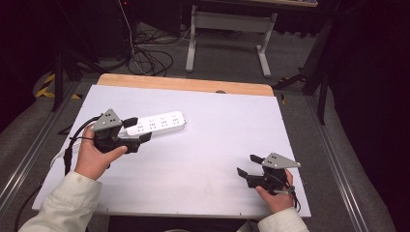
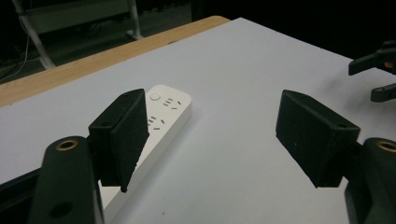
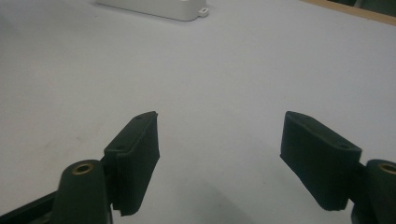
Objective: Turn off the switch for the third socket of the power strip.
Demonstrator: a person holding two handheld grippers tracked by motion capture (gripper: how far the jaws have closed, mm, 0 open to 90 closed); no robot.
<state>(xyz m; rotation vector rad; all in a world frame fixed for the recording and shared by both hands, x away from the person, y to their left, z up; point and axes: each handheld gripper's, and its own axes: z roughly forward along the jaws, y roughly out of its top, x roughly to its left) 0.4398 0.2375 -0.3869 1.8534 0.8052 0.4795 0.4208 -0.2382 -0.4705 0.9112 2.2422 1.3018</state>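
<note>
A white plastic power strip [image 1: 155,123] lies flat in the upper left of the high view, on the white sheet that covers the wooden table [image 1: 217,140], its long axis running left to right with the right end tipped slightly up-frame. The person's left gripper [image 1: 137,129] sits at the strip's left end, jaws spread wide and empty; one jaw reaches over that end, the other lies just below the strip's near edge. Whether either jaw touches the casing cannot be told. In the left gripper view the strip [image 2: 159,123] passes behind the left-hand jaw and slants toward the upper middle of the frame, so most of its length lies outside the gap between the jaws.

The right gripper [image 1: 247,165], in the lower right of the high view, is also wide open and holds nothing, well apart from the strip. Its own view places the strip [image 3: 154,8] far off at the top edge. Any grasp would most likely fall to the left gripper, clearly the nearer.
</note>
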